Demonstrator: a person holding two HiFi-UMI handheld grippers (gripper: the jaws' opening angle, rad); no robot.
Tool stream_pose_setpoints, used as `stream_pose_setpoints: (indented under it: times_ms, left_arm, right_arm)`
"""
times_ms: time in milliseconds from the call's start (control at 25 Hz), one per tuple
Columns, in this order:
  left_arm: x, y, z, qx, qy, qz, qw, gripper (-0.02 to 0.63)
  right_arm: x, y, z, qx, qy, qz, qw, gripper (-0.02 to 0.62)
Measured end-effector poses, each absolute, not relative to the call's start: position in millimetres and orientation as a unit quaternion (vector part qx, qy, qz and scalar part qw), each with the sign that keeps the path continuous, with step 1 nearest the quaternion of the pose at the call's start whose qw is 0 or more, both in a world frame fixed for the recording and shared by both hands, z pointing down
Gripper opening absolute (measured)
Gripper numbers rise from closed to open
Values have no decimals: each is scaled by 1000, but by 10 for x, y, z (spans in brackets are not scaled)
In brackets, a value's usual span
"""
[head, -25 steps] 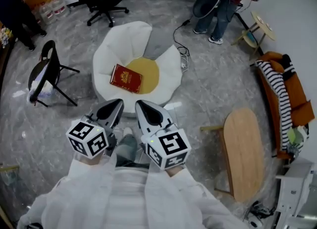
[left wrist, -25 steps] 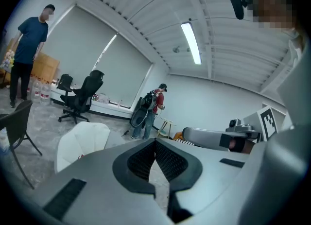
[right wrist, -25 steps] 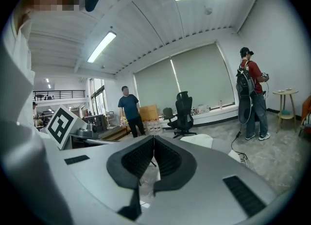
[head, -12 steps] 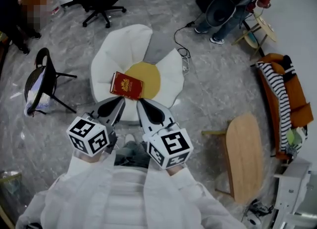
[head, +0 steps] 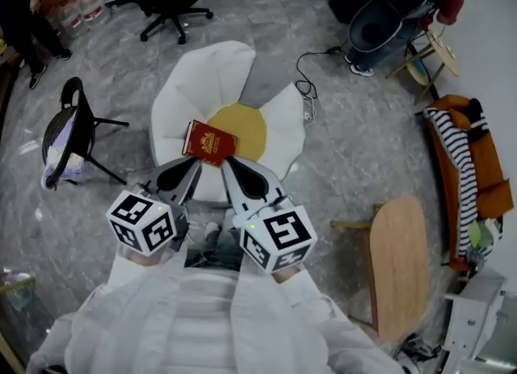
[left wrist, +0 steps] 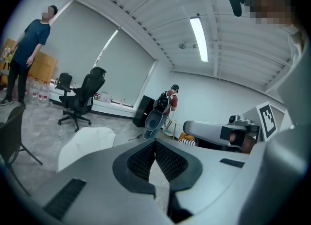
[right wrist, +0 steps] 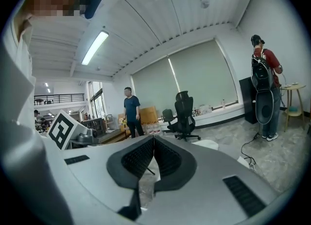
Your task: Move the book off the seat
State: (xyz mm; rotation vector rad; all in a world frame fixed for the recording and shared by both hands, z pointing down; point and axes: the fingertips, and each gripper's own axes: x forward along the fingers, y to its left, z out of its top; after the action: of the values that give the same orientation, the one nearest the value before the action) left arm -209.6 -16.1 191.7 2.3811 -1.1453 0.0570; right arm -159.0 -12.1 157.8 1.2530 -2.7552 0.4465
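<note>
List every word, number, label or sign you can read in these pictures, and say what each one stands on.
No text is legible in any view.
Red book on the seat: gold print and an emblem on the cover, too small to read.
Marker cubes: black-and-white square patterns, not letters or numbers.

I held the grey left gripper (head: 194, 167) and the grey right gripper (head: 228, 165) side by side in front of my chest, their tips angled toward each other and close together. Both pairs of jaws were closed, with nothing between them. My white-sleeved forearms (head: 129, 283) ran in beneath the black-and-white marker cubes (head: 144, 220).
</note>
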Motion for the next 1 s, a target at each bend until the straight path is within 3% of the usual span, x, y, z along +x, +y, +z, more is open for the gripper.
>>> stream_pose_setpoints:
  times_ms: [1000]
  left_arm:
    - [-1760,-807,2075,829,-492,5,267,5]
  right_arm:
    - [-1362,-874,1845,314,-931,170,69,12]
